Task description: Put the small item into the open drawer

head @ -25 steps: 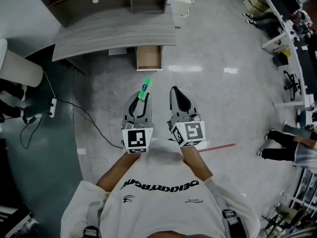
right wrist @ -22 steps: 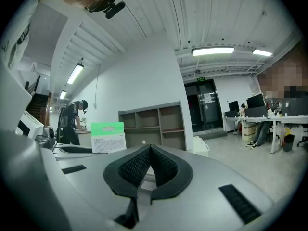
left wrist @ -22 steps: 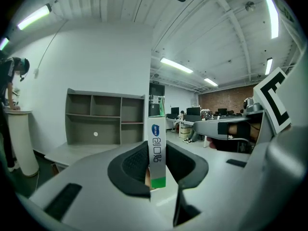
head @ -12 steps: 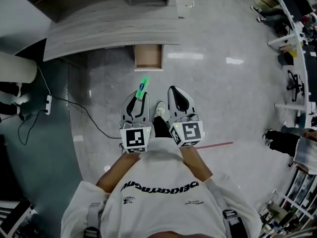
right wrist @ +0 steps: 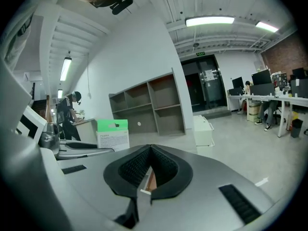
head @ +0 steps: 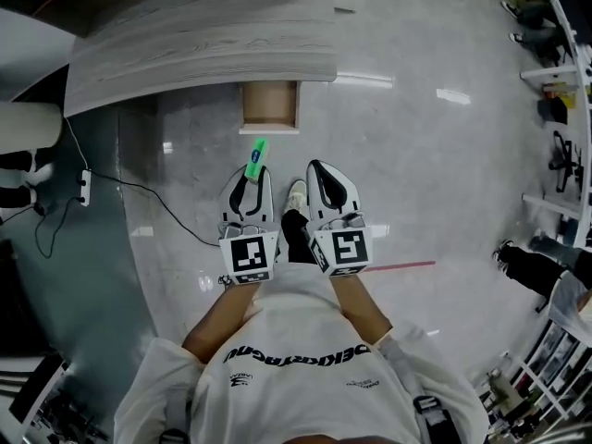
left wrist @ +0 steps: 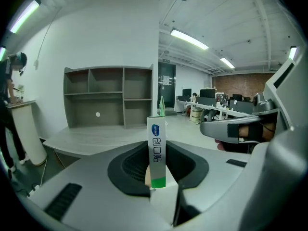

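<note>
Small item (head: 257,155) clamped, short of drawer (head: 269,128) edge

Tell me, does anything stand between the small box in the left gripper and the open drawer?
Nothing visible does. The left gripper holds the box in its jaws; only bare floor lies between it and the open drawer under the desk.

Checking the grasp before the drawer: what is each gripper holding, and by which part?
Left gripper clamps the green-and-white carton by its lower end; right gripper holds nothing.
</note>
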### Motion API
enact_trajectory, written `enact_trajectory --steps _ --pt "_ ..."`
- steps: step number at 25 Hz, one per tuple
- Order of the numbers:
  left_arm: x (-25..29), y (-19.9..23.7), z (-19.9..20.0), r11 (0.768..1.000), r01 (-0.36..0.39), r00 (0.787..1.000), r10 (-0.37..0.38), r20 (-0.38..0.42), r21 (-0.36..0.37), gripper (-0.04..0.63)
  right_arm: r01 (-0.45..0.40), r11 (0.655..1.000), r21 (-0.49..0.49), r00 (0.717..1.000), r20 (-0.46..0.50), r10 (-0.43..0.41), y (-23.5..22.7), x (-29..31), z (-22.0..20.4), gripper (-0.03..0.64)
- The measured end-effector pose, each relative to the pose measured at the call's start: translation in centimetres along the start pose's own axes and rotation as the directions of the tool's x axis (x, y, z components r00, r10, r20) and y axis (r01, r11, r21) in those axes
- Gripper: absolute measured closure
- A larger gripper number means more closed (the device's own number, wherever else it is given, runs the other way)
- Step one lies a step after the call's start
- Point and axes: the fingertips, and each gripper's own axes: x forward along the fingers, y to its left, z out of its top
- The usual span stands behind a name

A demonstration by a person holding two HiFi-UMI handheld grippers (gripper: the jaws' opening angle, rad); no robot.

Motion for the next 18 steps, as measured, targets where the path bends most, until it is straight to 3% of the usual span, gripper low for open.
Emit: enact_trajectory --steps 10,18 --pt "6.3 0.4 -3.0 0.998 -0.055 0.998 0.054 -0.038 -0.03 0.499 -0.045 0.999 0.01 0.997 -0.057 0.046 -2.7 4.7 -3.5 0.584" --pt "9.9 2.5 -8.6 0.984 -0.11 0.986 0.09 -0.141 -0.139 0.499 -0.033 0.999 0.014 0.995 -0.098 0.034 -3.9 7.3 -7.0 0.584"
